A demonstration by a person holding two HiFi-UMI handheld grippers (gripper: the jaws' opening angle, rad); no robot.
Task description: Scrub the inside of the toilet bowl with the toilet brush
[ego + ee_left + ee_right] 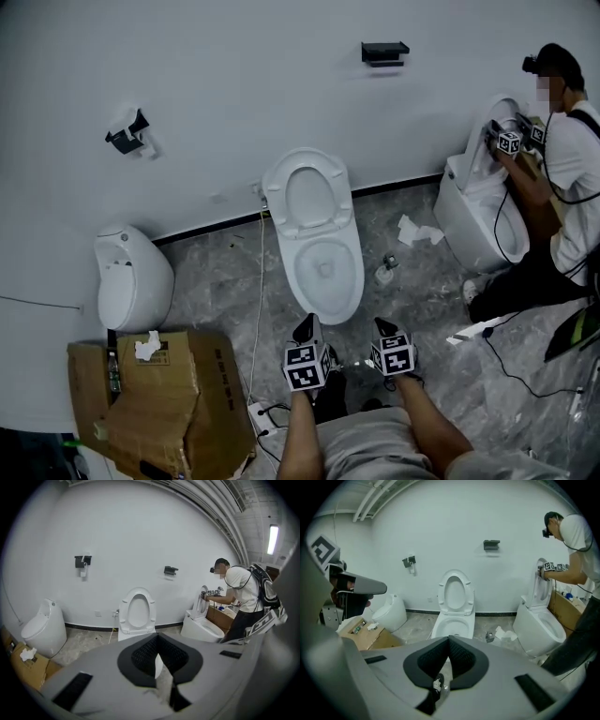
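A white toilet [319,246] stands against the far wall with its seat and lid raised and its bowl open; it also shows in the left gripper view [137,616] and the right gripper view [453,609]. My left gripper [306,323] hangs just in front of the bowl's near rim, and its jaws [157,639] meet at the tips with nothing in them. My right gripper [383,325] is beside it to the right, also shut and empty [449,640]. No toilet brush shows in any view.
A small bottle-like item [385,270] and crumpled paper [417,230] lie right of the toilet. Another person [562,159] works at a second toilet [478,211] on the right. A third toilet [131,277], a cardboard box [155,394] and a power strip [258,412] lie left.
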